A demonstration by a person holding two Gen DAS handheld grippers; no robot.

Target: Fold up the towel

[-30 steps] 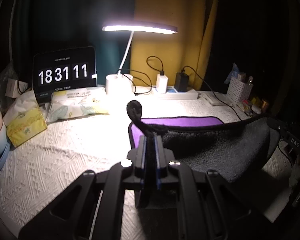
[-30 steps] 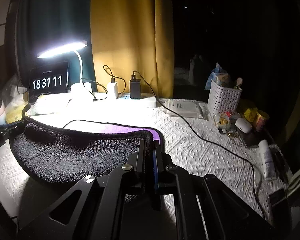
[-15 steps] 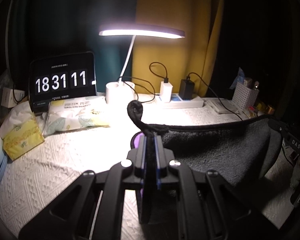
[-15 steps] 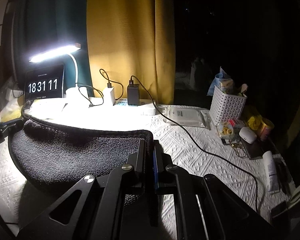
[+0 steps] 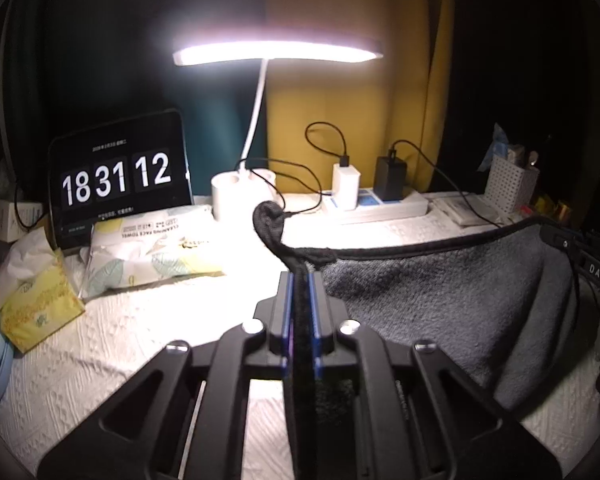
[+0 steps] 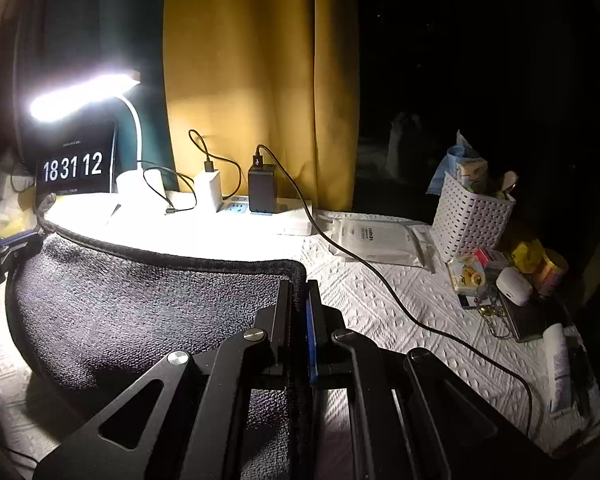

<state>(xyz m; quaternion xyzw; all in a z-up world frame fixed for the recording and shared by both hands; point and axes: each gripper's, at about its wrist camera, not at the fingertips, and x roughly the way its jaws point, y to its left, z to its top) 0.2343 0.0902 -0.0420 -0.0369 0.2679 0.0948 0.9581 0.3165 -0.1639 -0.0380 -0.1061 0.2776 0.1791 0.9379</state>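
A dark grey towel (image 5: 440, 292) with black trim hangs stretched between my two grippers above the table. My left gripper (image 5: 300, 280) is shut on one corner, and a curled black loop of the trim sticks up past its fingertips. My right gripper (image 6: 299, 288) is shut on the other corner of the towel (image 6: 140, 304). The towel sags in a curve between them. The right gripper also shows at the right edge of the left wrist view (image 5: 588, 264). The towel's purple side is hidden.
At the back stand a lit desk lamp (image 5: 276, 50), a clock tablet (image 5: 116, 176) and a power strip (image 5: 380, 206) with chargers and cables. Tissue packs (image 5: 148, 244) lie at the left. A white basket (image 6: 472, 216) and small items are on the right.
Both grippers have lifted the towel and carried it toward the back of the table. The purple side that lay visible on the table is now out of sight.
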